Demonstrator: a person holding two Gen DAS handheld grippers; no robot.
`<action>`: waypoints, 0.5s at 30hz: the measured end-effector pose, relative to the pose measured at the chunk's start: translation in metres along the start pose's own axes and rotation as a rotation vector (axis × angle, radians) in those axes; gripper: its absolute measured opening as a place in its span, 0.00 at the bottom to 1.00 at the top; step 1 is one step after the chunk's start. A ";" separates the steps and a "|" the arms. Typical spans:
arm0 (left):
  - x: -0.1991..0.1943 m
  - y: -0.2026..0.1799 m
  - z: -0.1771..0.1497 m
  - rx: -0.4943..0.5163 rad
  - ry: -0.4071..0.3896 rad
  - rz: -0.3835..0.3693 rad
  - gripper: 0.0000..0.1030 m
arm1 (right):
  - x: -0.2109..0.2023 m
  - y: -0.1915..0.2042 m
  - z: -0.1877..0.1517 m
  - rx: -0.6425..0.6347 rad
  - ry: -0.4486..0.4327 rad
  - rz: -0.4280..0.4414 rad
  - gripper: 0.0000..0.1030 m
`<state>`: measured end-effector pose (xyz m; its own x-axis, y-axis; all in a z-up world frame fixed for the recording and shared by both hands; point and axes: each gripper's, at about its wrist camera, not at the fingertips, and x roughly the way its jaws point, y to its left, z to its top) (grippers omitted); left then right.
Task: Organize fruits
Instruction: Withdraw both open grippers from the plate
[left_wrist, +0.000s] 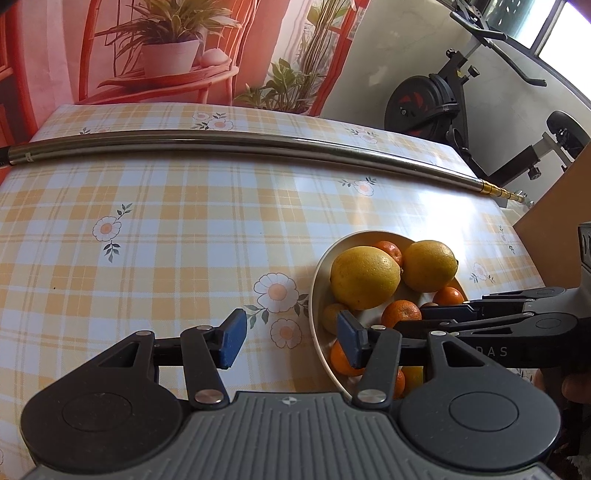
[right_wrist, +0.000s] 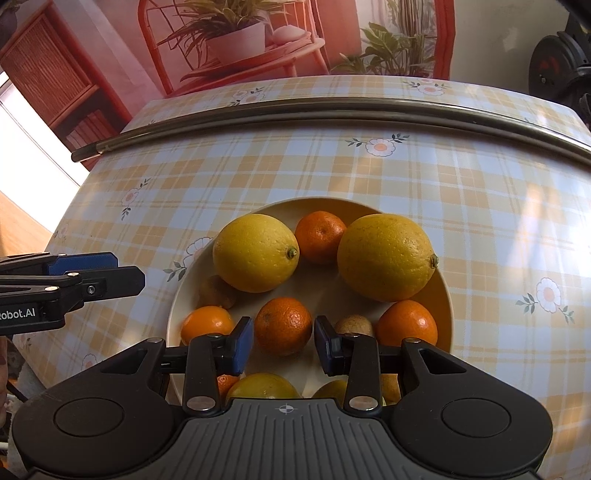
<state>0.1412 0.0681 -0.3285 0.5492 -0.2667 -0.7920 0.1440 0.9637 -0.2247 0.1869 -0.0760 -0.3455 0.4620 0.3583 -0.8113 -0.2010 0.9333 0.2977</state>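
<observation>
A cream bowl (right_wrist: 314, 202) on the checked tablecloth holds two lemons (right_wrist: 255, 253) (right_wrist: 384, 256), several tangerines and a few small brownish fruits. My right gripper (right_wrist: 283, 345) is over the bowl's middle, shut on a tangerine (right_wrist: 283, 325), with a blue pad against each side of it. In the left wrist view the right gripper (left_wrist: 408, 317) comes in from the right, its tips at that tangerine (left_wrist: 400, 312). My left gripper (left_wrist: 291, 343) stands open and empty at the bowl's left rim (left_wrist: 313, 295), its right pad over the rim. It also shows at the left edge of the right wrist view (right_wrist: 125, 269).
A long metal rod (left_wrist: 221, 142) lies across the far side of the table. An exercise bike (left_wrist: 443, 107) stands beyond the table's far right corner. A brown board (left_wrist: 554, 206) rises at the right edge. Tablecloth (left_wrist: 147, 258) stretches left of the bowl.
</observation>
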 end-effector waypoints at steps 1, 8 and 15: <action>0.000 0.000 0.000 0.000 0.001 -0.002 0.55 | 0.000 0.000 0.000 -0.002 -0.001 -0.004 0.34; -0.004 -0.003 -0.001 0.008 -0.008 0.001 0.56 | -0.010 0.000 -0.001 -0.002 -0.022 -0.006 0.34; -0.009 -0.007 -0.002 0.016 -0.015 0.003 0.60 | -0.028 -0.001 -0.003 -0.004 -0.051 -0.046 0.48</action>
<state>0.1340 0.0635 -0.3212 0.5620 -0.2633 -0.7841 0.1548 0.9647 -0.2130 0.1718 -0.0874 -0.3247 0.5139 0.3163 -0.7974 -0.1821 0.9486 0.2589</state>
